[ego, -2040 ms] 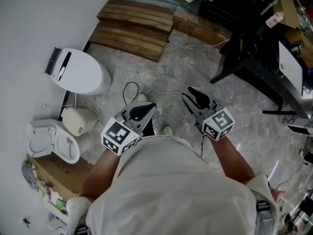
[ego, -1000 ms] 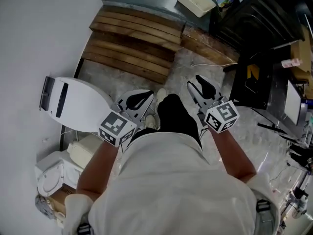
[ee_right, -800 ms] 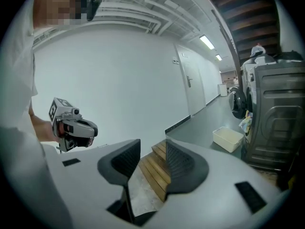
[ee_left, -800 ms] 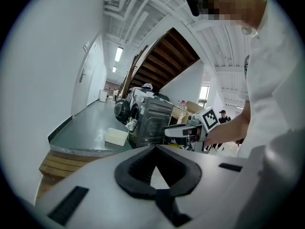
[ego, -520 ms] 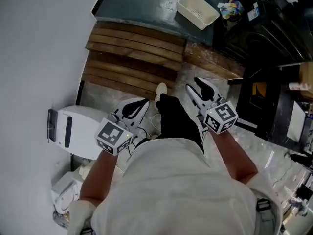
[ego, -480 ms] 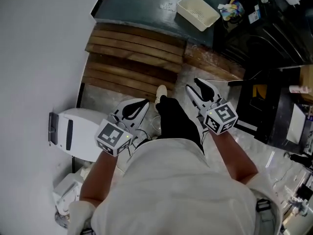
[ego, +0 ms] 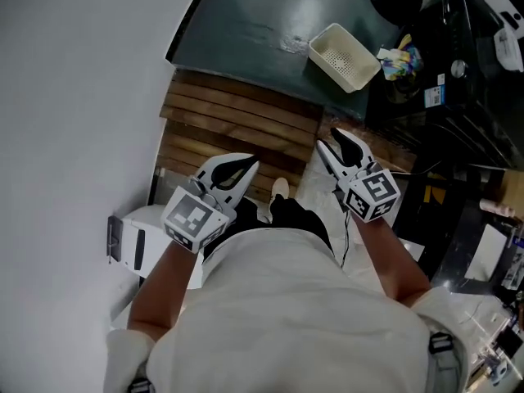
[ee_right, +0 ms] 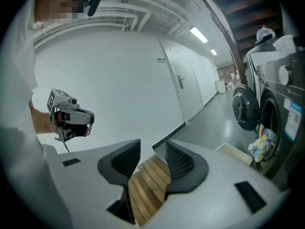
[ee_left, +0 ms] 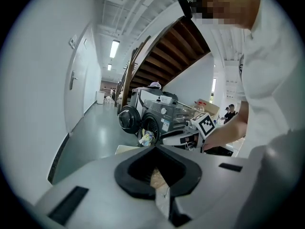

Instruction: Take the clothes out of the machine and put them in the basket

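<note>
A dark front-loading washing machine (ee_left: 153,121) stands ahead with its round door (ee_left: 128,119) swung open. Colourful clothes (ego: 399,62) hang out of its opening. The white basket (ego: 344,56) sits on the dark green floor just in front of it. My left gripper (ego: 246,169) is held out in the air with its tips together and nothing in it. My right gripper (ego: 330,140) is level with it. Its jaws stand slightly apart and empty, with wooden slats showing through the gap. Both are well short of the machine. The machine (ee_right: 281,123), clothes (ee_right: 261,144) and basket (ee_right: 236,152) also show in the right gripper view.
A low wooden slatted platform (ego: 237,129) lies on the floor under the grippers, against the white wall (ego: 82,97). A white appliance (ego: 135,240) lies at the lower left. Dark racks and gear (ego: 467,113) crowd the right side. People stand far back by a staircase (ee_left: 176,51).
The person has walked forward: the wooden platform, basket and machine have come nearer and the white appliance has slid back. Both grippers kept their pose and jaw state.
</note>
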The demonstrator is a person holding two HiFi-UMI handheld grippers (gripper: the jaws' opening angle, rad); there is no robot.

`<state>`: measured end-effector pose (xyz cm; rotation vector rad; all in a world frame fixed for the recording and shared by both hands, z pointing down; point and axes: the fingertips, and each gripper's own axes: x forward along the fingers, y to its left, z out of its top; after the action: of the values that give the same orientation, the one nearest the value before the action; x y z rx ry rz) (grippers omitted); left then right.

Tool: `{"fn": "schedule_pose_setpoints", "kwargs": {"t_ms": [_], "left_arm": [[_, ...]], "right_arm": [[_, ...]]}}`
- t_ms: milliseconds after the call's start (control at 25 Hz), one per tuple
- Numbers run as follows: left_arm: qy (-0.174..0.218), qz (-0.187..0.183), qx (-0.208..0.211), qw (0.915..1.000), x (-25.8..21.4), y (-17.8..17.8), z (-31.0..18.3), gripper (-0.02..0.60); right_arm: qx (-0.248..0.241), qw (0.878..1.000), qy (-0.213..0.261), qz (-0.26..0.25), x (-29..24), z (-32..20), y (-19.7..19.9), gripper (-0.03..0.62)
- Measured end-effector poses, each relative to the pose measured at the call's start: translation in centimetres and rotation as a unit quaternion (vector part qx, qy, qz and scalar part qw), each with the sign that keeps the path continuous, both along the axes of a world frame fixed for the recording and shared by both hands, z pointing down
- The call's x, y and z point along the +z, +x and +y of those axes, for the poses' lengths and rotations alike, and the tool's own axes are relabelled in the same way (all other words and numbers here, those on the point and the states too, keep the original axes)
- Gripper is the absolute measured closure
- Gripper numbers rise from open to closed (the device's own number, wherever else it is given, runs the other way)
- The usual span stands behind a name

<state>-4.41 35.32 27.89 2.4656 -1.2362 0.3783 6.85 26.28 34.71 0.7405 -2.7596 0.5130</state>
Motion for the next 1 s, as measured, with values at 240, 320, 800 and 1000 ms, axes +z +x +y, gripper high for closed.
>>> {"fn": "schedule_pose_setpoints", "kwargs": {"t_ms": [240, 320, 800, 1000], "left_arm": [[-0.006, 0.006, 0.023, 0.9997, -2.3, -2.2, -7.0, 0.583], [-0.007, 0.009, 0.03, 0.9995, -2.4, -3.3, -9.7, 0.583], [0.012, 0.04, 0.182, 0.9825, -1.6, -17.3, -31.6, 0.583], [0.004, 0.033, 0.261, 0.9649, -3.2, -23.6, -39.4, 0.583]], "right_arm": [[0.033, 0.999, 0.001, -0.002, -1.8, -6.8, -1.2, 0.444], [0.048, 0.999, -0.007, 0.001, -1.5, -8.9, -1.8, 0.444], [0.181, 0.982, -0.022, 0.049, -0.2, -26.4, -14.4, 0.444], [0.251, 0.966, -0.031, 0.054, -2.9, -32.9, -20.4, 0.444]]}}
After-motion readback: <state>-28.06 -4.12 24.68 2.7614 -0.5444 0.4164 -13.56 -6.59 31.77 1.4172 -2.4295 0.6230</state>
